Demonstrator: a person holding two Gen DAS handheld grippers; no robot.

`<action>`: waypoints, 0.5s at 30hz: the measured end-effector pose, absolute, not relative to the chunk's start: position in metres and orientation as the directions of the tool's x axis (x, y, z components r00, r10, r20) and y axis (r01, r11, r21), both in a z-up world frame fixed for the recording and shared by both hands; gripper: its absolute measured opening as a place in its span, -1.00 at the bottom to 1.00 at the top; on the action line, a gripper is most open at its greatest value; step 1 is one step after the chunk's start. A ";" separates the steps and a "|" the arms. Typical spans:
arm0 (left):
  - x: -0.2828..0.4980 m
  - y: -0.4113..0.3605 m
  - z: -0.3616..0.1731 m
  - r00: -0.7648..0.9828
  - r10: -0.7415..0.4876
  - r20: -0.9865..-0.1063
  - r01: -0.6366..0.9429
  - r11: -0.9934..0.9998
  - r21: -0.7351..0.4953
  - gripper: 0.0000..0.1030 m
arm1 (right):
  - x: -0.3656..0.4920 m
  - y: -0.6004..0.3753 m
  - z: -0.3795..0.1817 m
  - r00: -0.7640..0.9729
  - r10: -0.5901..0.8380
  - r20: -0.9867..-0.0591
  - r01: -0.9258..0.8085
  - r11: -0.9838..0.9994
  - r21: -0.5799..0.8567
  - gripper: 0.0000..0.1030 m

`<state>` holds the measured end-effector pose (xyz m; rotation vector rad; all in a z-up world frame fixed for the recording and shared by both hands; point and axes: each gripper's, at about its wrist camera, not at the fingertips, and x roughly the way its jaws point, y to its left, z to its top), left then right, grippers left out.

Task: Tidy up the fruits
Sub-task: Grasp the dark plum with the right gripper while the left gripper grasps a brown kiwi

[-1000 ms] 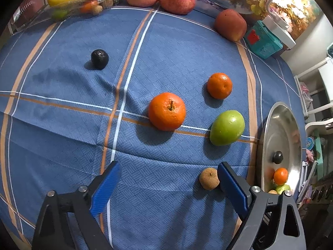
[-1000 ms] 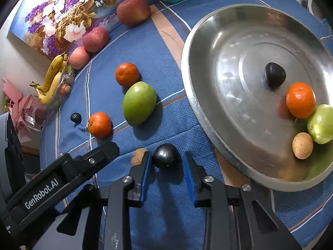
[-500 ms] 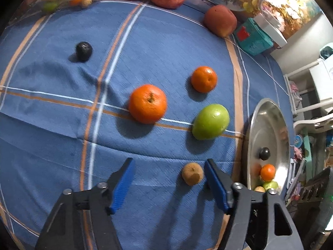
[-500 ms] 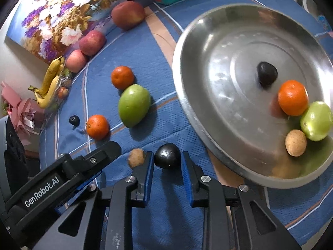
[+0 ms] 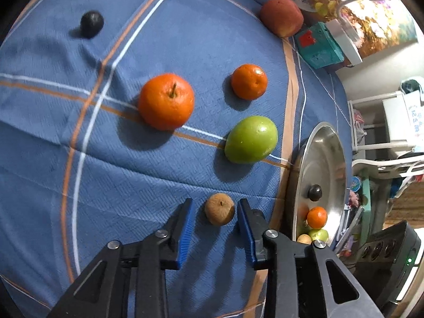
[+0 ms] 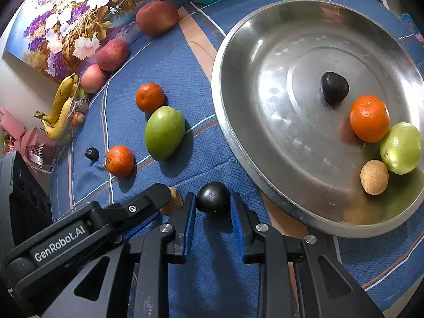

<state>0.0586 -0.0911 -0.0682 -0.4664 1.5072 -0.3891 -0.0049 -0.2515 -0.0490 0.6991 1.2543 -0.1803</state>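
Observation:
My left gripper [image 5: 216, 209] is open, its blue fingers either side of a small brown fruit [image 5: 219, 208] on the blue cloth, with small gaps. My right gripper [image 6: 213, 204] has its pads against a black round fruit [image 6: 213, 198] close to the rim of the steel plate [image 6: 238, 143]. In the plate lie a black fruit [image 6: 334, 88], an orange [image 6: 369, 118], a green fruit [image 6: 401, 147] and a brown fruit [image 6: 374, 177]. On the cloth lie a large orange [image 5: 166, 101], a small orange [image 5: 248, 81], a green fruit [image 5: 251, 139] and a black fruit [image 5: 91, 23].
Apples [image 6: 157, 17] and bananas [image 6: 59, 108] lie along the far edge by a flower painting [image 6: 74, 21]. A teal box [image 5: 319, 45] stands at the back. The left gripper's body [image 6: 79, 228] sits just left of the right one. The plate lies at the table's right edge.
My left gripper moved right and forward and narrowed around the small brown fruit. My right gripper closed further onto the black fruit.

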 end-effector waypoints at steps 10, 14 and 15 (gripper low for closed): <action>0.058 -0.092 -0.070 0.035 -0.535 -0.844 -0.061 0.842 -0.536 -0.50 | -0.006 -0.252 -0.049 0.331 0.246 -0.911 0.494 0.778 0.389 -0.47; 0.059 -0.084 -0.066 0.050 -0.525 -0.850 -0.067 0.847 -0.527 -0.50 | -0.006 -0.253 -0.049 0.330 0.246 -0.911 0.492 0.779 0.389 -0.47; 0.060 -0.081 -0.065 0.062 -0.515 -0.855 -0.070 0.852 -0.518 -0.50 | -0.006 -0.253 -0.049 0.330 0.246 -0.911 0.492 0.779 0.389 -0.47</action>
